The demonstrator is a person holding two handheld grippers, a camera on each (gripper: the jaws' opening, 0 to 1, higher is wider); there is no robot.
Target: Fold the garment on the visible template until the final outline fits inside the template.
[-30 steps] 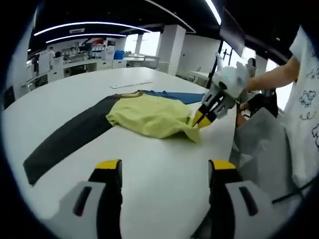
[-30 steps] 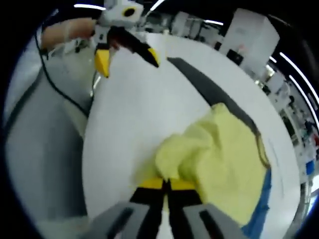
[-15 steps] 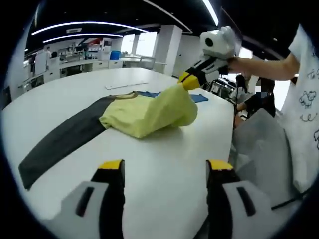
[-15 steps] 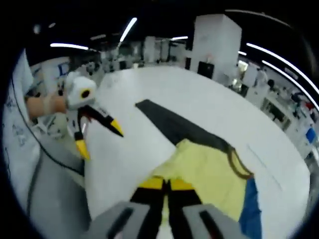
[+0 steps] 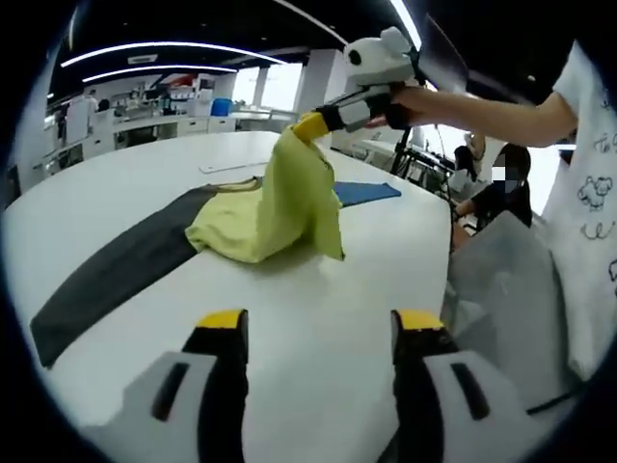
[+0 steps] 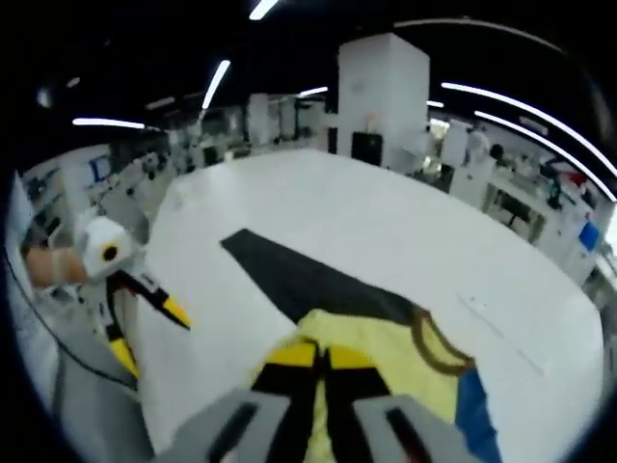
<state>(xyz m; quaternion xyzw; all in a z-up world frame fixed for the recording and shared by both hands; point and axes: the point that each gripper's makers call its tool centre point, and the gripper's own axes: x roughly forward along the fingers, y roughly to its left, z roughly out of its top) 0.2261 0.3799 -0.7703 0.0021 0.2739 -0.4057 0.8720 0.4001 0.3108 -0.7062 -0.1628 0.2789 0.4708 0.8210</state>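
A yellow garment [image 5: 280,207] with a brown neckline lies on a white table [image 5: 318,280], partly over a long dark grey template strip [image 5: 106,280] and a blue sheet [image 5: 362,193]. My right gripper [image 5: 308,125] is shut on one edge of the garment and holds it up well above the table, so the cloth hangs in a peak. In the right gripper view its jaws [image 6: 323,357] are closed on the yellow cloth [image 6: 405,371], with the dark strip [image 6: 299,280] beyond. My left gripper [image 5: 318,333] is open and holds nothing, near the table's edge [image 6: 151,334].
A person in a white printed shirt [image 5: 588,193] stands at the right, beside a grey covered seat [image 5: 501,280]. Another person sits further back [image 5: 501,178]. A white paper strip [image 5: 231,166] lies on the far side of the table. Desks and pillars stand behind.
My right gripper has lifted the garment's edge from the table and carried it up and back over the rest of the cloth. The left gripper stays open in much the same place.
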